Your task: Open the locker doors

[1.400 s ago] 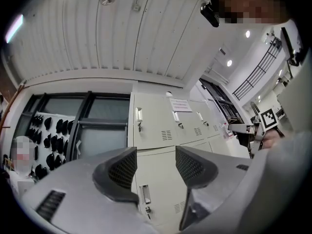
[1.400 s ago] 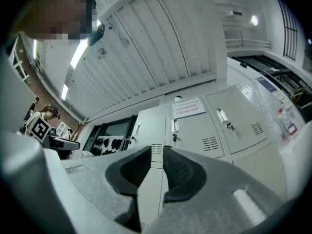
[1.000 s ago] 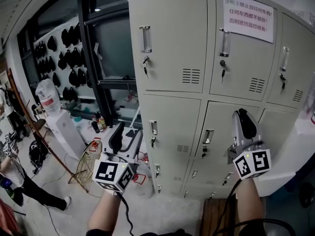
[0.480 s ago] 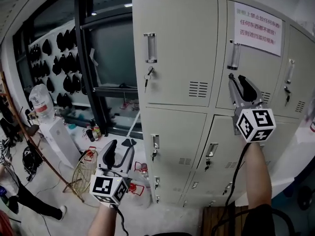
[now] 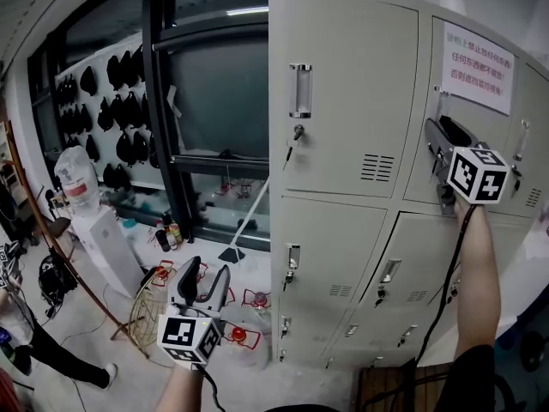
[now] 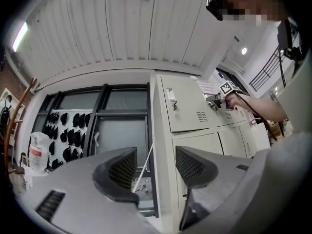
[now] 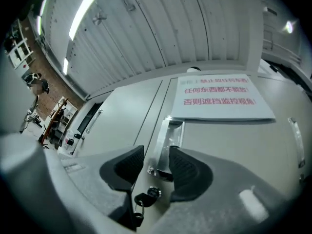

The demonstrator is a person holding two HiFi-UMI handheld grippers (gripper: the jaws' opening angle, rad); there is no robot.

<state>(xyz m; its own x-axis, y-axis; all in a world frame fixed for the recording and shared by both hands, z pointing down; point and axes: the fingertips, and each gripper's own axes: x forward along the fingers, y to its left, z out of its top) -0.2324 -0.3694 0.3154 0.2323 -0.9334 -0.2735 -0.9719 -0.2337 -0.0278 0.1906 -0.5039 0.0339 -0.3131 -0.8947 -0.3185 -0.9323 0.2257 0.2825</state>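
A bank of beige lockers (image 5: 343,101) fills the right of the head view, all doors closed. My right gripper (image 5: 436,137) is raised to the top middle door, under the paper notice (image 5: 478,67). Its jaws are opening. In the right gripper view the lower end of the chrome handle (image 7: 168,143) lies between the jaws of the right gripper (image 7: 156,167), with a gap on the left side. A key hangs in the lock (image 7: 153,193) just below. My left gripper (image 5: 203,275) hangs low by the floor, open and empty, as the left gripper view (image 6: 156,172) also shows.
The top left door has its own handle (image 5: 300,90) and key (image 5: 296,134). A dark window frame (image 5: 163,101) stands left of the lockers. A water dispenser (image 5: 81,183), a wire basket (image 5: 150,303) and a person's leg (image 5: 51,337) are on the floor at left.
My right gripper has risen from the lower lockers to the top middle door's handle and its jaws have spread. The left gripper stayed low. The lockers have shifted right in view.
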